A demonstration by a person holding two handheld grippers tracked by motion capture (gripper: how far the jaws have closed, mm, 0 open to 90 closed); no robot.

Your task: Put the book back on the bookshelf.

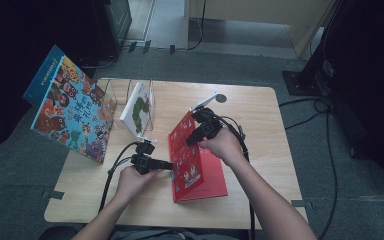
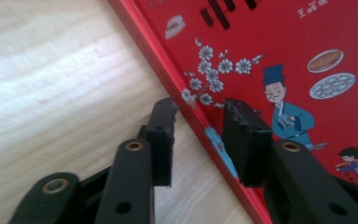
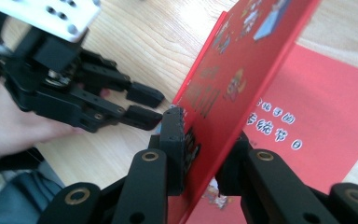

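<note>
Red picture book (image 1: 196,162) lies on the wooden table (image 1: 260,125), front cover raised and tilted. Right gripper (image 3: 205,154) pinches that cover's edge between its jaws. Left gripper (image 2: 198,119) sits at the book's left edge, jaws spread astride the spine, one over the table, one over the cover. Behind stands a wire rack (image 1: 150,95) holding a white book (image 1: 137,107), with a blue book (image 1: 72,102) leaning beside it.

Light wooden table (image 1: 260,115) with rounded corners occupies centre frame, standing on grey carpet. Resting on it: a red book (image 1: 200,172) right of centre with its cover lifted, a clear wire book stand (image 1: 130,92) at upper left holding a white book (image 1: 137,110), and a large colourful picture book (image 1: 72,107) upright at the far-left edge.
</note>
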